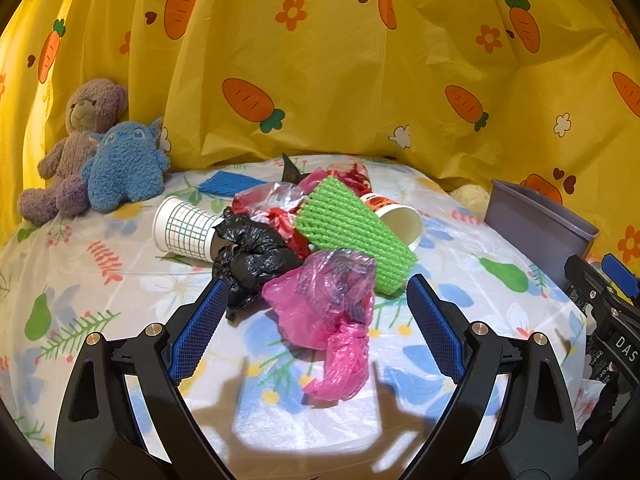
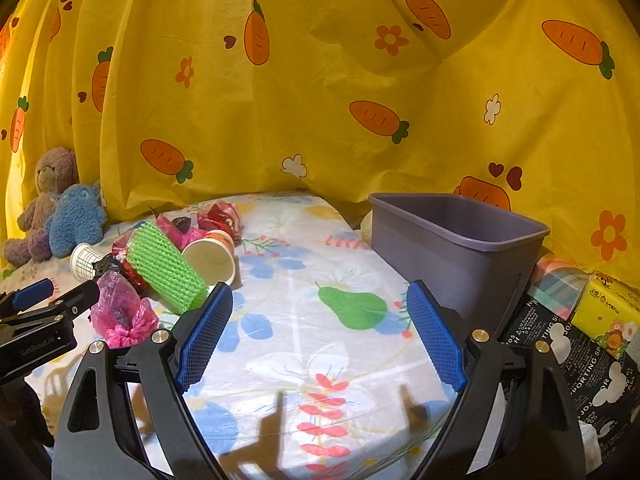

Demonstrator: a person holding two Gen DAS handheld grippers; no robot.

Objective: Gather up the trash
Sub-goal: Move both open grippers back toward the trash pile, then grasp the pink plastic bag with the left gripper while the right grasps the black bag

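A heap of trash lies on the floral tablecloth: a pink plastic bag, a crumpled black bag, a green foam net, a grid-patterned paper cup, an orange-banded cup and red wrappers. My left gripper stands open, its blue pads either side of the pink bag, holding nothing. My right gripper is open over bare cloth, to the right of the heap. The grey bin stands just beyond its right finger. The green net and pink bag lie left of it.
A brown teddy bear and a blue plush toy sit at the back left against the yellow carrot-print curtain. A blue foam net lies behind the heap. Printed boxes sit right of the bin.
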